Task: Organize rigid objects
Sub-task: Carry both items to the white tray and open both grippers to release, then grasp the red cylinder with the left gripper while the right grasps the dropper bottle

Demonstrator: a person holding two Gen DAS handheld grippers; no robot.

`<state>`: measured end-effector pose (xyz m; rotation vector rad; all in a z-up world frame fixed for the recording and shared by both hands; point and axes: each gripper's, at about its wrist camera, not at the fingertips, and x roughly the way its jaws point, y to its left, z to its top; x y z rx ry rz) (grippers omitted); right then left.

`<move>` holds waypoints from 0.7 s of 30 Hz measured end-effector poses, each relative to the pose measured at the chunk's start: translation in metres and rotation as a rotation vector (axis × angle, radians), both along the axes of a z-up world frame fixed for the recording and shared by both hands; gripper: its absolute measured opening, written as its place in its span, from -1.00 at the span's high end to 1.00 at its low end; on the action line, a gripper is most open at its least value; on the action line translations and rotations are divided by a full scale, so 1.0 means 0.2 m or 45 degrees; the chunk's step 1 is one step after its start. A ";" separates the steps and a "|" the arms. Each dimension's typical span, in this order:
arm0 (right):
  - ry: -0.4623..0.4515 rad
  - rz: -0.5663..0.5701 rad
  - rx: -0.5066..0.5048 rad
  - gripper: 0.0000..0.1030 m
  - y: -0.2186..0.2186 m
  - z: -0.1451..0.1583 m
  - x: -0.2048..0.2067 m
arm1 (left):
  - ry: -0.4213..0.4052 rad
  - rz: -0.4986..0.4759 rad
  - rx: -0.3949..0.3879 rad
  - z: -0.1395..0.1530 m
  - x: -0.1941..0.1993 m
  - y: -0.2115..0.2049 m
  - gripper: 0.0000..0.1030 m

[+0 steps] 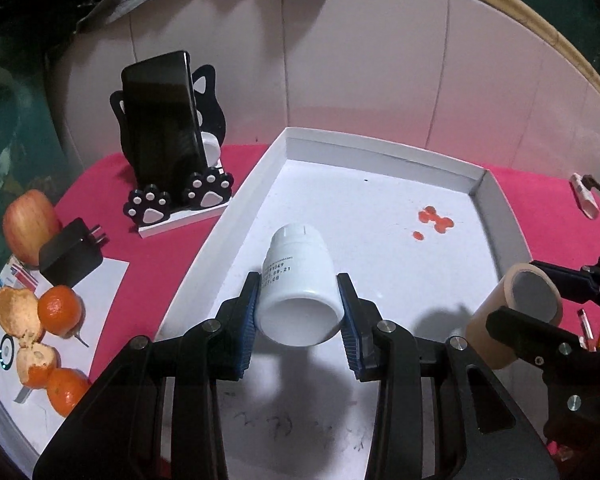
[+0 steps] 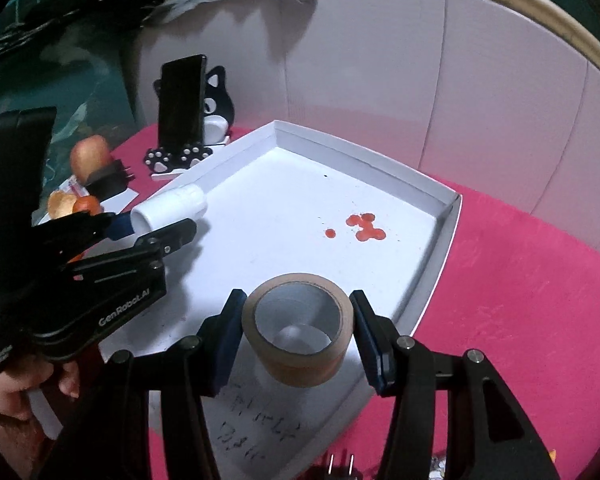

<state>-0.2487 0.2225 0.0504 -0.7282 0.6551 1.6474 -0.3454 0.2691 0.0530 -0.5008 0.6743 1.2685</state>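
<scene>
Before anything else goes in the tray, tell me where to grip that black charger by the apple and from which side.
Grip the black charger across its two broad flat faces, mid-body. It lies tilted on the white paper, prongs toward the phone stand, with the apple close behind. Probably come from above on the paper side, keeping fingers off the prongs and the apple.

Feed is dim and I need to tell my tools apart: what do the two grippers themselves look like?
Both look identical. The left gripper and right gripper have matte black angular frames with silver round screws and slotted cutouts, ending in ribbed blue fingertip pads. The left gripper's side carries white "GenRobot.AI" lettering in the right wrist view. A bare hand holds it; no sleeve or cables show.
</scene>
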 end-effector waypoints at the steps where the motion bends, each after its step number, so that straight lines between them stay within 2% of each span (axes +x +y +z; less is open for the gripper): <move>1: 0.002 -0.002 0.002 -0.02 0.01 0.00 0.00 | 0.002 0.012 0.000 0.00 0.00 0.01 0.29; 11: 0.004 -0.001 0.057 -0.05 0.04 0.01 -0.02 | 0.032 0.079 0.027 0.00 -0.01 0.03 0.27; 12: -0.005 -0.009 0.087 -0.13 0.03 0.02 -0.02 | 0.035 0.085 0.028 0.00 -0.01 0.04 0.24; 13: -0.010 -0.016 0.109 -0.44 0.02 0.04 -0.02 | 0.035 0.087 0.028 0.00 -0.01 0.04 0.20; 14: -0.010 -0.023 0.125 -0.70 0.01 0.05 -0.02 | 0.037 0.089 0.028 0.00 -0.01 0.03 -0.04; 15: -0.009 -0.035 0.148 -0.70 0.01 0.06 -0.01 | 0.045 0.098 0.030 0.00 -0.01 0.03 -0.46; 16: -0.008 -0.049 0.169 -0.70 -0.01 0.08 0.00 | 0.051 0.107 0.036 0.01 -0.01 0.03 -0.62; 21: 0.054 -0.118 0.216 -0.77 -0.07 0.16 0.08 | 0.037 0.113 0.071 0.04 -0.02 0.00 -0.72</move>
